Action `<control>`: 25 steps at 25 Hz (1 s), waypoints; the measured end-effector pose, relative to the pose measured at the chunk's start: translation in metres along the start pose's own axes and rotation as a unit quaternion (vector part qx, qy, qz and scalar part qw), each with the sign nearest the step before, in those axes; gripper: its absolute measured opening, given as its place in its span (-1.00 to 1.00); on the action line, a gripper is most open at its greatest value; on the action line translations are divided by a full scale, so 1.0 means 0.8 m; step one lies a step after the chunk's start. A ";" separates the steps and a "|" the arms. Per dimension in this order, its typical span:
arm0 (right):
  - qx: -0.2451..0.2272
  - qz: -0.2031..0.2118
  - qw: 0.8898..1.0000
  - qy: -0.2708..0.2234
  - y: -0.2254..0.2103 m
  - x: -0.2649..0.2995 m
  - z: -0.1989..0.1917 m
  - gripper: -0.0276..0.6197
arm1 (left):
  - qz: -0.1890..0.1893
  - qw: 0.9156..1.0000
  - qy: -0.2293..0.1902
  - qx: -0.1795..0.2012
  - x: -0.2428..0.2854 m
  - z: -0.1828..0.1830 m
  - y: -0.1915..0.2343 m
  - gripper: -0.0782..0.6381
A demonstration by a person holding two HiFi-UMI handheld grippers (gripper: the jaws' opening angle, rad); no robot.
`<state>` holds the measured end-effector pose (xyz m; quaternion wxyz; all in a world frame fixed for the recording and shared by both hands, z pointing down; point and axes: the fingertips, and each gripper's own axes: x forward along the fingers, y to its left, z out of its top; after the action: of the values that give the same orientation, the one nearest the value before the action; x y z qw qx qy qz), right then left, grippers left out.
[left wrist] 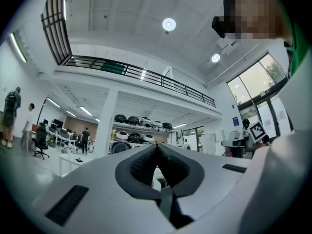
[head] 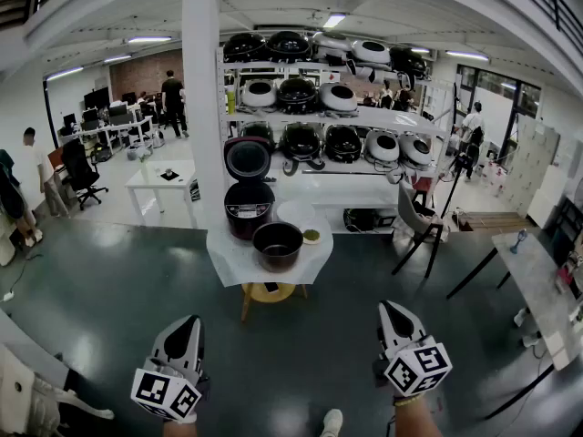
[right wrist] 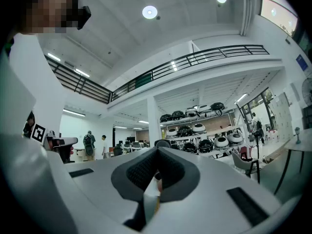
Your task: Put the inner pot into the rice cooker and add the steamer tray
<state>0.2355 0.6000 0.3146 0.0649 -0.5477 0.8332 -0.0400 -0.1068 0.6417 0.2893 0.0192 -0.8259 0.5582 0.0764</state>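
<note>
In the head view a dark rice cooker (head: 248,209) stands with its lid raised on a small white-covered table (head: 228,264) some way ahead. The dark inner pot (head: 278,245) sits on the cloth to the cooker's right front. Behind the pot lies a white round tray (head: 294,212), and a small dish with something green (head: 311,236) is beside it. My left gripper (head: 189,321) and right gripper (head: 391,307) hang low, well short of the table, both shut and empty. The jaws meet in the left gripper view (left wrist: 156,148) and in the right gripper view (right wrist: 157,153).
A white pillar (head: 202,98) and a shelf rack full of rice cookers (head: 339,121) stand behind the table. A wooden stool (head: 271,292) is under it. A chair (head: 417,227) and a long table (head: 537,285) are to the right, and a white desk (head: 162,179) to the left. People are far off.
</note>
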 end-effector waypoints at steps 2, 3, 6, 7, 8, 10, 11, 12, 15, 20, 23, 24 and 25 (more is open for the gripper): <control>-0.002 0.001 1.000 -0.002 0.000 -0.002 0.005 -0.91 | 0.018 1.000 0.010 0.022 0.001 0.000 0.001 -0.73; -0.003 0.002 1.000 -0.002 0.000 -0.002 0.008 -0.91 | 0.022 0.999 0.012 0.027 0.002 0.001 0.000 -0.73; -0.001 0.008 1.000 -0.001 0.001 -0.001 0.010 -0.91 | -0.002 1.000 -0.002 0.014 0.003 0.010 -0.009 -0.73; -0.001 0.008 1.000 0.000 0.002 -0.002 0.011 -0.91 | -0.013 1.000 -0.007 0.006 0.003 0.013 -0.013 -0.73; -0.001 0.009 1.000 0.000 0.005 -0.003 0.011 -0.91 | -0.021 1.000 -0.010 0.000 0.003 0.013 -0.015 -0.73; -0.005 0.010 1.000 0.000 0.010 -0.005 0.009 -0.91 | -0.029 1.000 -0.008 -0.002 0.003 0.010 -0.019 -0.73; -0.007 0.012 1.000 -0.001 0.011 -0.005 0.007 -0.91 | -0.032 0.999 -0.007 -0.002 0.003 0.007 -0.021 -0.73; -0.010 0.015 1.000 -0.002 0.013 -0.005 0.005 -0.91 | -0.036 0.999 -0.008 -0.004 0.003 0.004 -0.023 -0.73; -0.006 0.031 0.999 -0.001 0.020 -0.002 0.003 -0.90 | -0.048 0.998 -0.015 -0.023 0.003 0.004 -0.026 -0.73; -0.007 0.042 0.999 0.003 0.034 0.007 -0.004 -0.90 | -0.042 0.999 -0.015 -0.028 0.004 0.000 -0.018 -0.73; -0.012 0.046 0.999 0.004 0.038 0.017 -0.006 -0.90 | -0.041 0.999 -0.013 -0.024 0.007 -0.002 -0.014 -0.73; -0.012 0.048 0.999 0.004 0.039 0.022 -0.006 -0.90 | -0.041 0.999 -0.010 -0.021 0.010 -0.002 -0.012 -0.73; -0.011 0.048 0.999 0.005 0.040 0.027 -0.006 -0.90 | -0.041 0.999 -0.008 -0.019 0.013 -0.003 -0.010 -0.73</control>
<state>0.1970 0.5932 0.3137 0.0563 -0.5074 0.8593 -0.0306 -0.0953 0.6347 0.2899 0.0114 -0.8479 0.5219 0.0927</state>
